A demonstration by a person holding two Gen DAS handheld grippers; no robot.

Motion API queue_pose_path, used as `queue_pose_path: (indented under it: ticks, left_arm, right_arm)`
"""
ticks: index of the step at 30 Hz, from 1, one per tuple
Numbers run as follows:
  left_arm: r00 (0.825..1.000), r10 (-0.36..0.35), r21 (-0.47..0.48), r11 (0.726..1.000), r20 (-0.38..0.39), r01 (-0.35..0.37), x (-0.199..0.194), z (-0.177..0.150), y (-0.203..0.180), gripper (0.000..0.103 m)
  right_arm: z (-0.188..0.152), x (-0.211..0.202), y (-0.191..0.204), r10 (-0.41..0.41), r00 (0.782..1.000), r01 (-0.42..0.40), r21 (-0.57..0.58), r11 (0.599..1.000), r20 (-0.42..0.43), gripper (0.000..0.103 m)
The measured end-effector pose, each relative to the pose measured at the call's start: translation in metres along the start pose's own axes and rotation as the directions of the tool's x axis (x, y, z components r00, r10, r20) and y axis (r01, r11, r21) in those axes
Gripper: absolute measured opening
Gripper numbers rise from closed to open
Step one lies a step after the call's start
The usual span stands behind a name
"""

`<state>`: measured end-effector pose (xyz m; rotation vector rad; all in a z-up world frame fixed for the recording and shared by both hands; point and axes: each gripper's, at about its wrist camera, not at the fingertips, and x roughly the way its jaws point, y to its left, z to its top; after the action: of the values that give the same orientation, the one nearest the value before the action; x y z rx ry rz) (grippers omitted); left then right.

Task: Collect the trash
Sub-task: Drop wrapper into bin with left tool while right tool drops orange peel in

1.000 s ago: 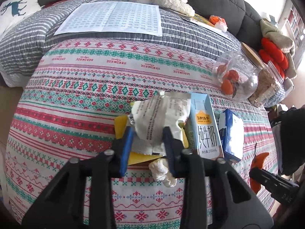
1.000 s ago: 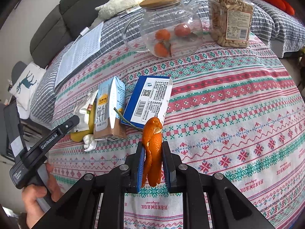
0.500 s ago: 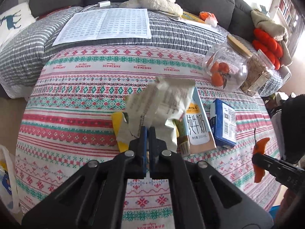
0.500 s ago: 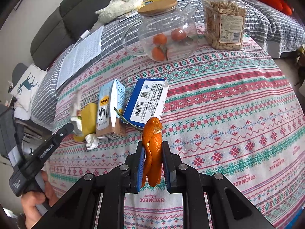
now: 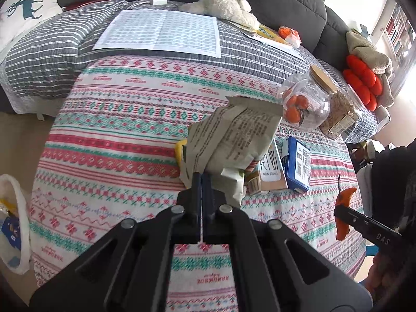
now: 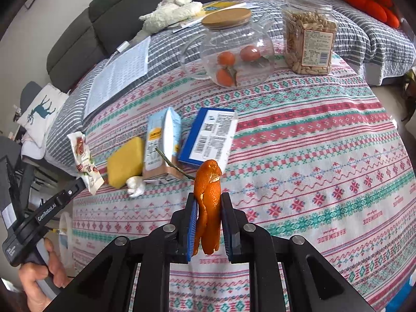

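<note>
Over the round table with its red, green and white patterned cloth [image 5: 117, 119], in the left wrist view, we see the left gripper [image 5: 201, 182] with its jaws pressed together on the lower edge of a crumpled, pale printed snack wrapper [image 5: 234, 140]; the wrapper is lifted clear of the cloth and hides part of what lies behind it; a flat yellow sponge [image 5: 179, 150] peeps out at its left edge; to its right lie a light-blue milk carton [image 5: 270, 166] and, just beside that, a dark-blue cardboard box [image 5: 297, 166]; further back stand a clear round glass jar with a wooden lid and oranges inside [image 5: 306, 106] and a clear plastic jar of pale snacks [image 5: 340, 117]; at the left edge, below the table, a white plastic bag [image 5: 15, 223] hangs open; at the right edge we catch the right gripper [image 5: 343, 215] with a curled strip of orange peel [image 5: 344, 200].

In the right wrist view we see the right gripper's jaws narrowly apart and clamped on the peel, which stands up between the blue pads [image 6: 192, 228] above the cloth; a thin brown twig [image 6: 171, 163] juts from its top; behind it lie the box, the carton, the sponge and a small white crumpled tissue [image 6: 135, 186]; at the left, a hand [image 6: 39, 283] holds the left gripper, its wrapper raised beyond the table's edge.
</note>
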<state>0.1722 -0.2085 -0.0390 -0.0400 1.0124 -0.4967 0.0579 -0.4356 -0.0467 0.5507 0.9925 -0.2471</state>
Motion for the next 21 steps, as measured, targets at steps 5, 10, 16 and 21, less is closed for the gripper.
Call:
queue_pose_path:
  ticks: [5,10,16,21]
  left_arm:
    - [1.0,0.009,-0.009,1.0,0.008,-0.009,-0.023,-0.004,0.016,0.0]
    - [0.999,0.034,-0.021,0.999,0.028,-0.033,-0.051,-0.009,0.043,0.0]
    - [0.995,0.089,-0.063,0.994,0.036,-0.087,-0.08,-0.017,0.089,0.0]
    - [0.988,0.153,-0.102,0.984,0.025,-0.149,-0.101,-0.03,0.135,0.0]
  right_arm:
    - [-0.004,-0.003,0.019,0.032,0.999,-0.032,-0.014,0.999,0.001,0.018]
    - [-0.009,0.0,0.043,0.06,0.998,-0.06,-0.049,0.997,-0.01,0.018]
    - [-0.02,0.008,0.083,0.074,0.997,-0.077,-0.11,0.991,-0.032,0.018]
    - [-0.033,0.019,0.126,0.099,0.993,-0.107,-0.166,0.98,-0.057,0.018]
